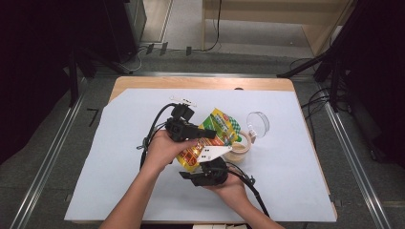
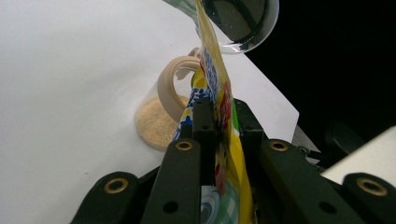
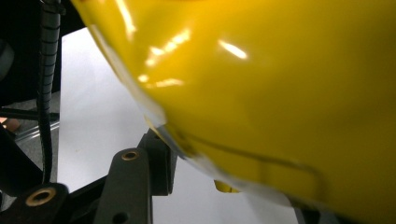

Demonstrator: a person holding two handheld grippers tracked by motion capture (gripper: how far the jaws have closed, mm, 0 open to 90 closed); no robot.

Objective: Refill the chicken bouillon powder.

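**Pouch held over the jar**

The left gripper (image 1: 208, 133) has its fingers clamped on the yellow pouch (image 1: 210, 138), mid-surface above the jar (image 1: 237, 149). The right gripper (image 1: 206, 172) grips the pouch's near end. A lid (image 1: 258, 123) lies far right.

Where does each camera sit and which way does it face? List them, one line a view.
High view: above the person's side, looking forward and down on the table; both forearms, left tool, right tool.
Left gripper view: on the left tool, along its jaws shut on the yellow pouch, toward the jar.
Right gripper view: on the right tool, facing the pouch.
Shared: the pouch.
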